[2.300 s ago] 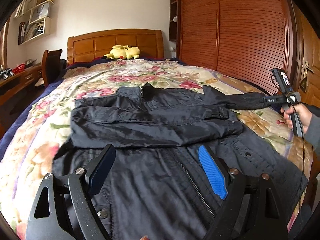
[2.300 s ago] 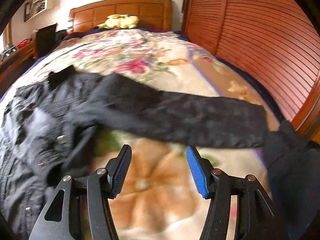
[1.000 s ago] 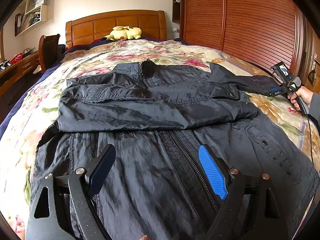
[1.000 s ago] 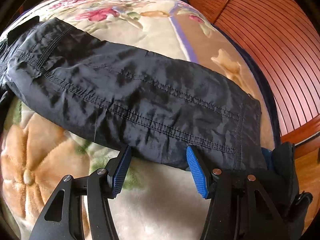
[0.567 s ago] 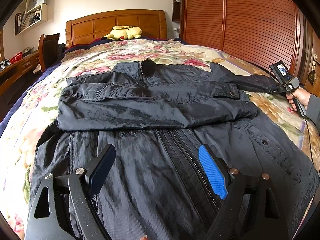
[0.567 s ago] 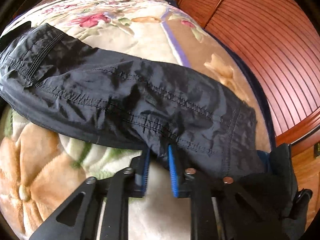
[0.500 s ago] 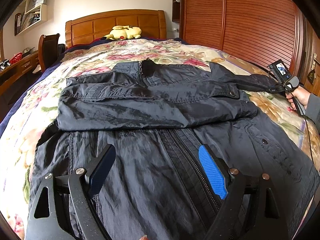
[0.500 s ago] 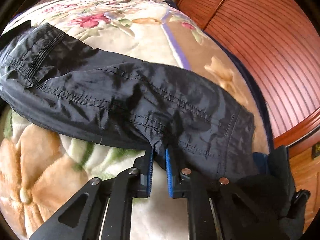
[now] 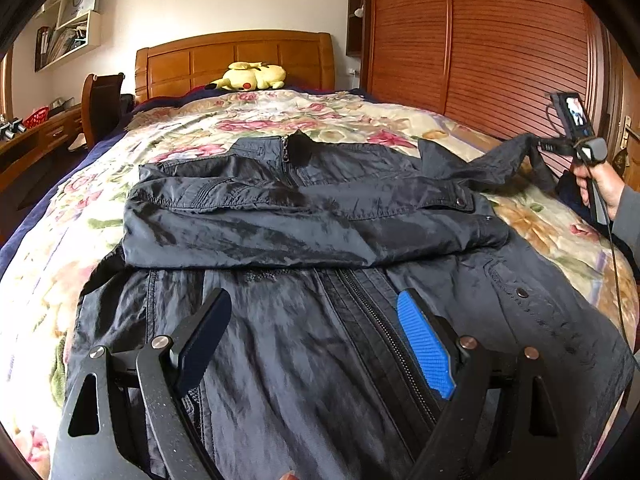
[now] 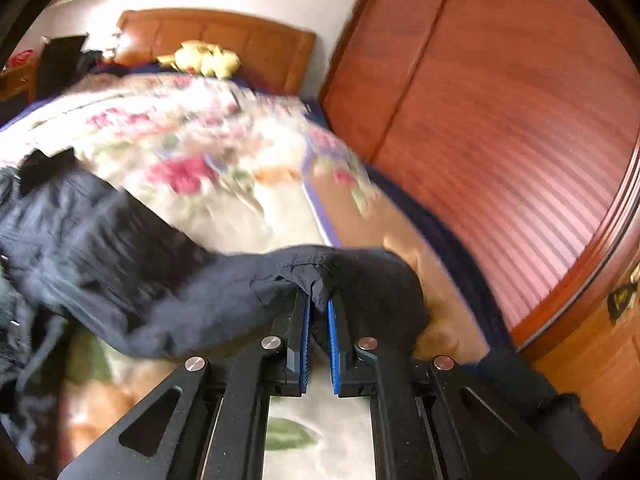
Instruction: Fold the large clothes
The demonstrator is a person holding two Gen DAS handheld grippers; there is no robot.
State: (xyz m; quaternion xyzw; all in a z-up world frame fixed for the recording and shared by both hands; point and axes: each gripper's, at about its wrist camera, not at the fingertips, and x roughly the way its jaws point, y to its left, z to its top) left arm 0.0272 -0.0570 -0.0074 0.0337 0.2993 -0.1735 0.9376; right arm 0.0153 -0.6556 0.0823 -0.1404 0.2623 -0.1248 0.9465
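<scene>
A black zip-up jacket (image 9: pixel 320 216) lies spread front-up on the floral bedspread (image 9: pixel 280 120) of a wooden bed, its collar toward the headboard (image 9: pixel 236 60) and its hem nearest the left wrist camera. One sleeve (image 9: pixel 304 224) is folded flat across the jacket's chest. The other sleeve (image 10: pixel 224 300) stretches out from the jacket toward the slatted wooden wardrobe (image 9: pixel 500 40) side of the bed, its cuff end raised off the bedspread.

The left gripper (image 9: pixel 320 332) hangs above the jacket's lower front with its jaws wide apart and nothing between them; the zip runs under the gap. The right gripper (image 10: pixel 319 308) has its blue pads (image 10: pixel 334 344) pressed nearly together on a pinch of the outstretched sleeve's fabric near the cuff. In the left wrist view a hand (image 9: pixel 598 184) grips this tool's handle beside the jacket's far sleeve end.

A yellow plush toy (image 9: pixel 250 76) rests against the headboard beyond the jacket's collar
</scene>
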